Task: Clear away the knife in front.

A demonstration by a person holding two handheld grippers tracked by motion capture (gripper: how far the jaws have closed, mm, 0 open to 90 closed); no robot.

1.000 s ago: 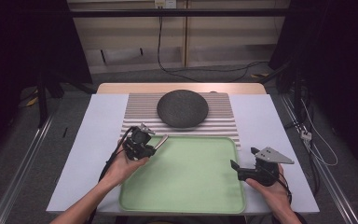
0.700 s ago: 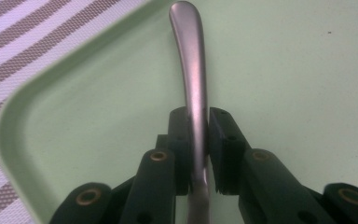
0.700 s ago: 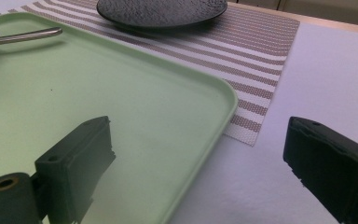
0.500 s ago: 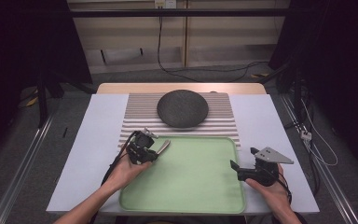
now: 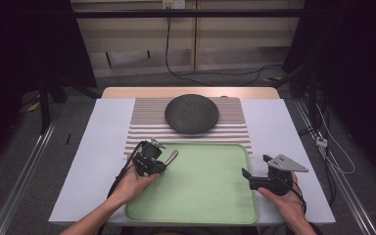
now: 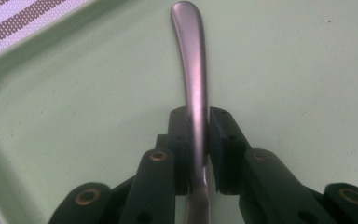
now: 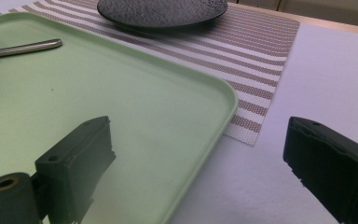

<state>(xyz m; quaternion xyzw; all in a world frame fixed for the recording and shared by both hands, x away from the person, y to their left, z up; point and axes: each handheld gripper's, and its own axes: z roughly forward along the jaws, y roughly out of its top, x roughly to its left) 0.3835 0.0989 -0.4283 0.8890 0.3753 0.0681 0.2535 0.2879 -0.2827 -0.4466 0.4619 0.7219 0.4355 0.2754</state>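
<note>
My left gripper (image 5: 160, 163) (image 6: 199, 135) is shut on a slim metal utensil (image 5: 171, 156) (image 6: 193, 60), gripped across its shaft. The rounded handle end sticks out past the jaws over the far left corner of the green tray (image 5: 205, 196) (image 6: 307, 70). The utensil's other end is hidden behind the gripper. My right gripper (image 5: 247, 176) (image 7: 200, 140) stands wide open at the tray's right edge (image 7: 121, 93) with nothing between its jaws. The utensil (image 7: 25, 46) lies across the tray from it.
A dark round plate (image 5: 192, 113) (image 7: 163, 9) sits on a brown-and-white striped placemat (image 5: 147, 127) beyond the tray. A white cover (image 5: 98, 156) lies over the table on both sides. Cables run on the floor behind.
The left gripper with the utensil has drifted slightly toward the person's side, onto the tray's corner. The right gripper has stayed still.
</note>
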